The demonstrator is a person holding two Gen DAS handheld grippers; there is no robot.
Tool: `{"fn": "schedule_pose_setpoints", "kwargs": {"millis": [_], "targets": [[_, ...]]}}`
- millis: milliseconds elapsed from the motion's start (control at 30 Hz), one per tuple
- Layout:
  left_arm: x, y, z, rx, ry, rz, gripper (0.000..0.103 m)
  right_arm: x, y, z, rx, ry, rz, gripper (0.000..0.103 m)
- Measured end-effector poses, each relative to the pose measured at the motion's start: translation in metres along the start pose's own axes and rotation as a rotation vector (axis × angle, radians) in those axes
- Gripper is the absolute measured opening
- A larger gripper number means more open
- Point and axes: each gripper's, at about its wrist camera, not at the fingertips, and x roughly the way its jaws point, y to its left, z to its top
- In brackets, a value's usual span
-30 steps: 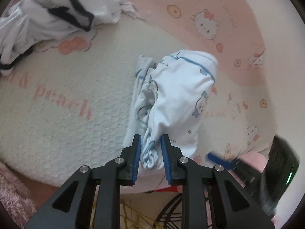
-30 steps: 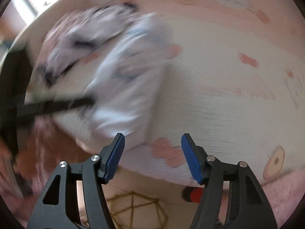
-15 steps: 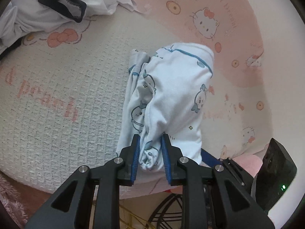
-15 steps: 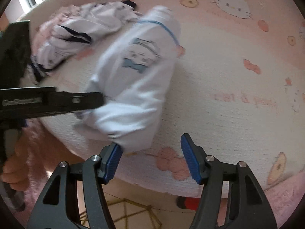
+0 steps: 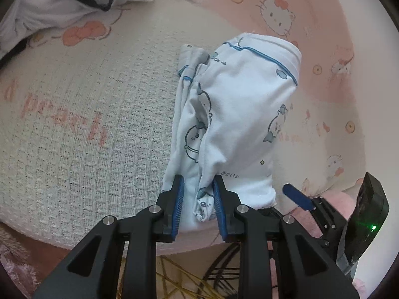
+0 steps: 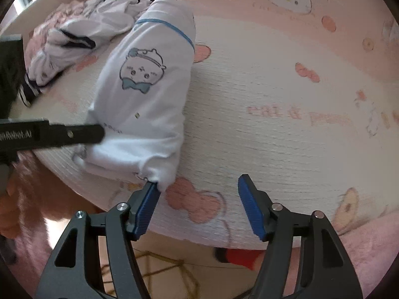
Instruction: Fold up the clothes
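A white garment with blue cartoon prints and blue piping [image 5: 239,114] lies folded lengthwise on a pink and cream Hello Kitty blanket [image 5: 74,134]. My left gripper [image 5: 198,199] is shut on the garment's near end at the blanket's front edge. In the right wrist view the same garment [image 6: 147,92] lies left of centre. My right gripper [image 6: 199,199] is open and empty, its left fingertip [image 6: 149,194] just touching the garment's near corner. The left gripper's finger [image 6: 62,134] reaches in from the left.
A heap of white clothes with black trim [image 5: 62,2] lies at the blanket's far left, also in the right wrist view [image 6: 72,37]. Floor with a yellow wire frame [image 5: 179,279] lies below the front edge. A red object [image 6: 239,259] sits on the floor.
The right gripper has swung in toward the garment's near right corner and stayed open. The left gripper keeps its hold; the garment has settled flatter on the blanket.
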Motion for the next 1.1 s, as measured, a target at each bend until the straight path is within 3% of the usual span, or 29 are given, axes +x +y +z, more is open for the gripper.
{"fn": "schedule_pose_setpoints", "kwargs": {"millis": [133,167,233,333,400,467,533,667,867,1033,1100], "targets": [[-0.006,0.014,-0.001,-0.052,0.010,-0.034,0.026,0.001,-0.010,-0.005,-0.017,0.026,-0.160,0.058],[-0.008,0.017,-0.002,-0.063,0.016,-0.042,0.026,-0.002,-0.019,-0.005,0.021,0.026,-0.137,0.058],[-0.013,0.019,-0.004,-0.062,0.020,-0.045,0.026,-0.016,-0.036,-0.001,0.128,-0.022,0.000,0.059],[-0.017,0.013,-0.009,-0.033,0.006,-0.044,0.026,-0.033,-0.037,0.008,0.167,-0.122,0.149,0.059],[-0.021,0.013,-0.011,-0.052,-0.012,-0.078,0.026,-0.029,-0.023,0.012,0.127,-0.140,0.164,0.060],[-0.030,0.017,-0.012,-0.091,-0.045,-0.121,0.026,-0.017,-0.017,0.014,0.100,-0.089,0.148,0.060],[-0.049,0.024,-0.009,-0.121,-0.106,-0.145,0.026,-0.029,-0.028,0.021,0.118,-0.111,0.151,0.059],[-0.068,0.029,0.018,-0.077,-0.155,-0.155,0.027,-0.052,-0.050,0.041,0.154,-0.152,0.152,0.060],[-0.028,0.010,0.041,-0.087,-0.093,-0.206,0.037,-0.046,-0.064,0.080,0.139,-0.143,0.178,0.060],[0.005,-0.009,0.052,-0.089,-0.113,-0.268,0.037,-0.004,-0.060,0.108,0.188,-0.086,0.220,0.060],[0.008,-0.014,0.053,-0.065,-0.120,-0.255,0.034,0.016,-0.053,0.117,0.217,-0.059,0.239,0.060]]}}
